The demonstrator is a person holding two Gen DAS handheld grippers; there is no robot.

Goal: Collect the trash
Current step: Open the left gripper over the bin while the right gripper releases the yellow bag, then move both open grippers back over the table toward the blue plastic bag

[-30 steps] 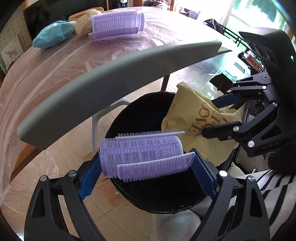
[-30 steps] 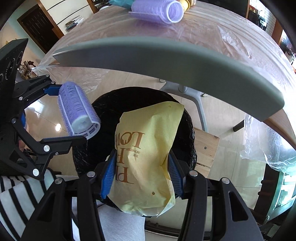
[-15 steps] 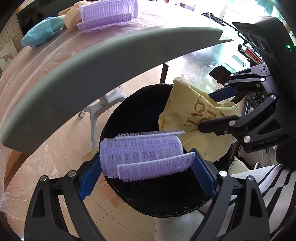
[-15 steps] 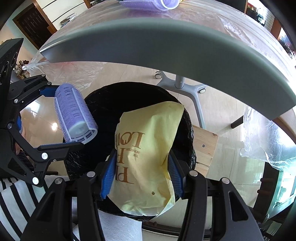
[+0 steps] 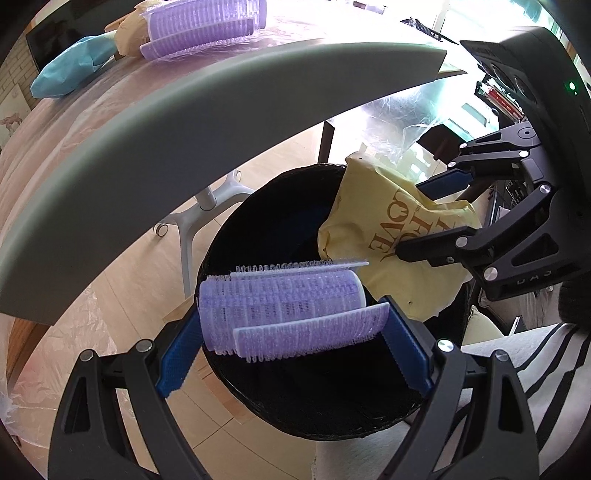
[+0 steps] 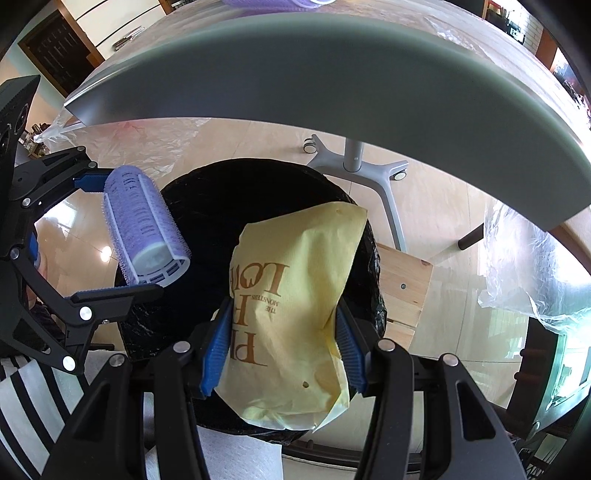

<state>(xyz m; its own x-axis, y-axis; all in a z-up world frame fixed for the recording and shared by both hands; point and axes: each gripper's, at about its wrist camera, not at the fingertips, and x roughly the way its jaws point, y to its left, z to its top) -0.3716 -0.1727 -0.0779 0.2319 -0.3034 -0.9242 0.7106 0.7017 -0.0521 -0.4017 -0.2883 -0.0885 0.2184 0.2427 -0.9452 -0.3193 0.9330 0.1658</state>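
My left gripper (image 5: 291,325) is shut on a purple hair roller (image 5: 284,306) and holds it over the open black trash bin (image 5: 258,229), below the table edge. My right gripper (image 6: 284,339) is shut on a yellow paper bag (image 6: 291,295) with brown lettering, also over the bin (image 6: 207,206). The roller shows in the right wrist view (image 6: 144,225) at the left, with the left gripper (image 6: 107,240) around it. The bag (image 5: 399,236) and right gripper (image 5: 432,218) show at the right of the left wrist view.
A grey-edged table (image 5: 184,125) covered in clear plastic arches over the bin. On it lie another purple roller (image 5: 203,26), a blue bag (image 5: 70,70) and a tan bag (image 5: 129,33). A wheeled grey stand (image 6: 354,166) and a wooden crate (image 6: 402,288) stand behind the bin.
Both grippers have dropped lower below the table edge and closer to the bin, still holding the roller and the yellow bag.
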